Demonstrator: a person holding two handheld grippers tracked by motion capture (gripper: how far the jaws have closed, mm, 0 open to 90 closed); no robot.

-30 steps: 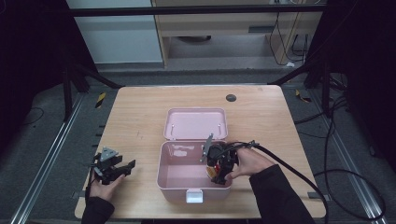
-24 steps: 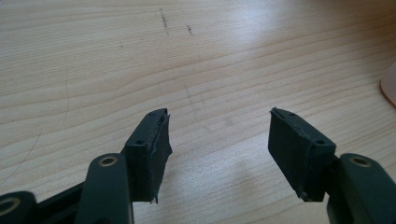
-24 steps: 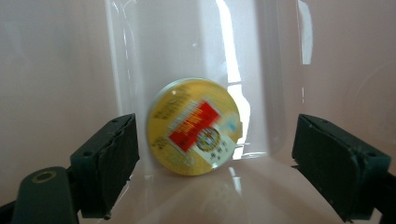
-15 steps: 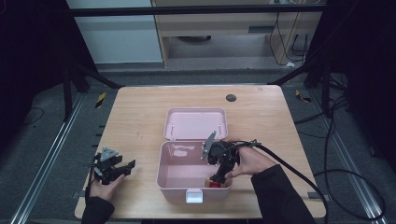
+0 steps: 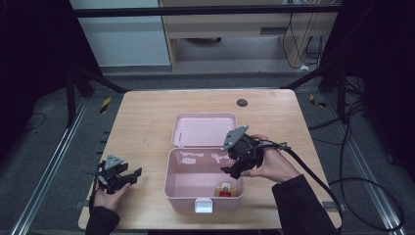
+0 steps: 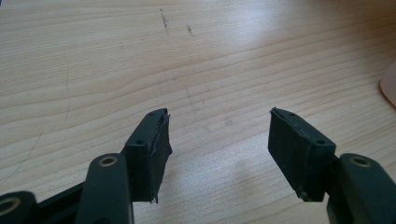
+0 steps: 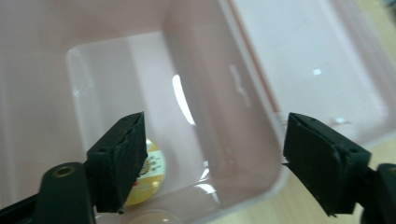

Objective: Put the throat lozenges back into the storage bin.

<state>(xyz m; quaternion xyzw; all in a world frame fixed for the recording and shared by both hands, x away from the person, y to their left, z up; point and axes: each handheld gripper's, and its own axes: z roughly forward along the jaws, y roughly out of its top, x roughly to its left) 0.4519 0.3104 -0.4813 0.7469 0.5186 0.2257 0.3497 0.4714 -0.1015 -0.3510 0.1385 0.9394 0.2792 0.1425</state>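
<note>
A pink box (image 5: 172,182) stands open at the table's front centre, its lid (image 5: 204,129) lying flat behind it. A small red and yellow item (image 5: 225,189) lies on the box floor near the front right corner; in the right gripper view it appears as a round yellow label (image 7: 153,170) beside the left jaw. My right gripper (image 5: 233,166) hangs open over the box's right side, holding nothing. My left gripper (image 5: 128,176) rests open at the table's front left, with bare wood between its jaws in the left gripper view (image 6: 217,140).
A dark round hole (image 5: 242,103) sits near the table's far edge. The wooden table (image 5: 147,122) is bare to the left of and behind the box. Cables (image 5: 342,186) trail over the floor on the right. A white latch (image 5: 203,205) hangs on the box's front.
My right gripper has let go of the small red and yellow item, which now lies in the box, and has risen with its jaws apart. The left gripper has stayed still.
</note>
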